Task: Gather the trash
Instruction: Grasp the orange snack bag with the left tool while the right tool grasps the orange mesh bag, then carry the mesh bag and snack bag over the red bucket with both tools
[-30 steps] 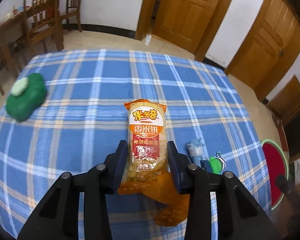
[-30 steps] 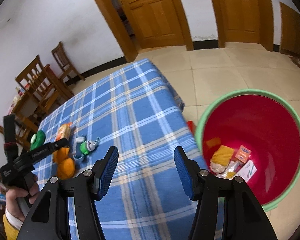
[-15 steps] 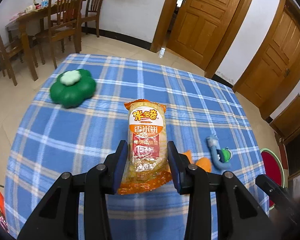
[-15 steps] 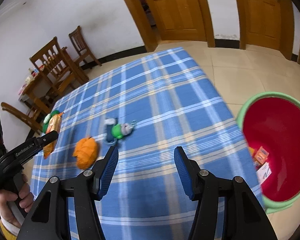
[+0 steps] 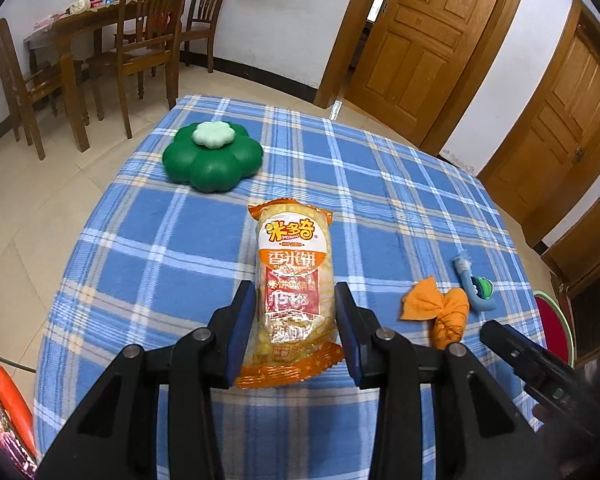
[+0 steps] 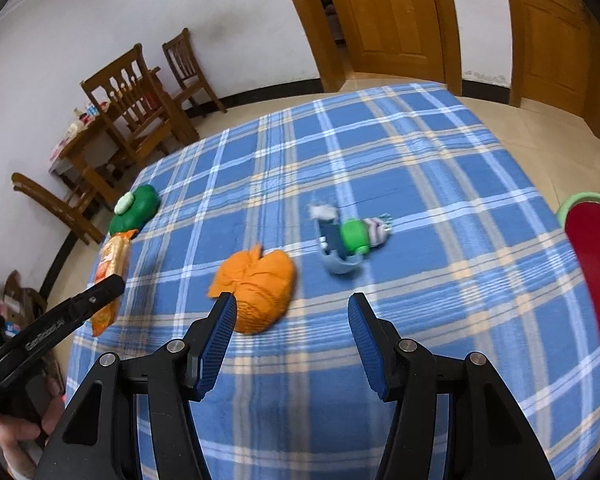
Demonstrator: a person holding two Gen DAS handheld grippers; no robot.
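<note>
While left gripper (image 5: 295, 320) clamps snack packet (image 5: 293, 276), right gripper (image 6: 292, 332) empty

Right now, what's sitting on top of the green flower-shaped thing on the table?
A smaller pale green flower-shaped piece sits on top of the dark green flower-shaped thing, near its middle. What lies beneath it on the plaid cloth is hidden.

Packet (image 5: 290, 276) brand: 米多奇, yellow characters on its white top.
Packet product name: 香米饼, white on the orange band.
Packet red panel: print too blurred to read.
Left gripper (image 6: 40, 336) arm: small lettering, unreadable.
</note>
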